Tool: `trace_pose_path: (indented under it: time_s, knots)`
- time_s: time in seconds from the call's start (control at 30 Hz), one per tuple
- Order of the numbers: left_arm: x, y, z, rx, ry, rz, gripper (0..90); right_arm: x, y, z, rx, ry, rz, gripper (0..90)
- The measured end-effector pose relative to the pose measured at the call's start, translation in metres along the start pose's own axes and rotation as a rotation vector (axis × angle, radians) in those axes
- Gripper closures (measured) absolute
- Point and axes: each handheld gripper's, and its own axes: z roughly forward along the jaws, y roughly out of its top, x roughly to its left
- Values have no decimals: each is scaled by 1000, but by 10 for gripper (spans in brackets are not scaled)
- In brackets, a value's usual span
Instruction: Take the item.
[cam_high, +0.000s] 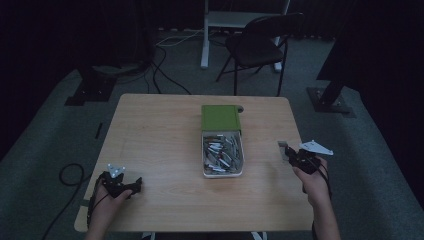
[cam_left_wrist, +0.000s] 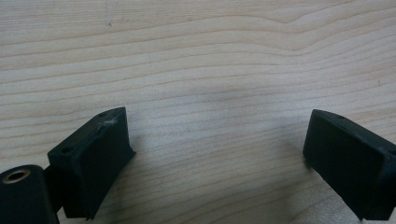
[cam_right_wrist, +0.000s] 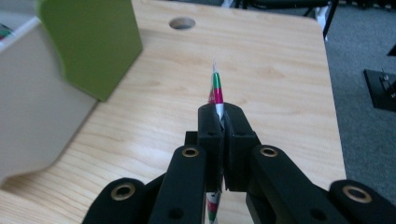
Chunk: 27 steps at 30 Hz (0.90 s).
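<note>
A white box (cam_high: 242, 150) with an upright green lid (cam_high: 220, 118) stands mid-table and holds several small wrapped sticks (cam_high: 221, 152). My right gripper (cam_right_wrist: 221, 114) is shut on one thin stick (cam_right_wrist: 216, 88) wrapped in green, pink and silver, which pokes out past the fingertips. In the high view this gripper (cam_high: 284, 149) hovers over the table to the right of the box. My left gripper (cam_high: 136, 184) rests low at the table's front left. Its jaws stand wide open (cam_left_wrist: 217, 135) over bare wood, with nothing between them.
The box's white wall (cam_right_wrist: 28, 107) and green lid (cam_right_wrist: 88, 42) lie to the left of my right gripper. A cable hole (cam_right_wrist: 182, 22) sits near the table's far edge. A black chair (cam_high: 260, 45) and stand bases are on the floor beyond.
</note>
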Motion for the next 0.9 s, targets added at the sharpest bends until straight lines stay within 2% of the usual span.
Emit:
trace_pose_path:
  time_s: [0.03,0.17,0.2,0.33,0.47,0.7,0.9]
  knots:
    - [0,0,0,0,0,0,80,-3,-5,2,6,-3,14,875]
    - [0,0,0,0,0,0,80,-5,-12,3,19,-18,14,874]
    - [0,0,0,0,0,0,81,-6,-15,3,26,-37,5,874]
    - [0,0,0,-1,0,0,81,-8,-19,5,37,-63,-4,874]
    - [0,0,0,-1,0,0,81,-6,-25,9,55,-76,-19,874]
    - [0,0,0,-1,0,0,81,4,-32,15,70,-59,-23,873]
    - [0,0,0,-1,0,0,81,22,-40,27,108,-17,-40,870]
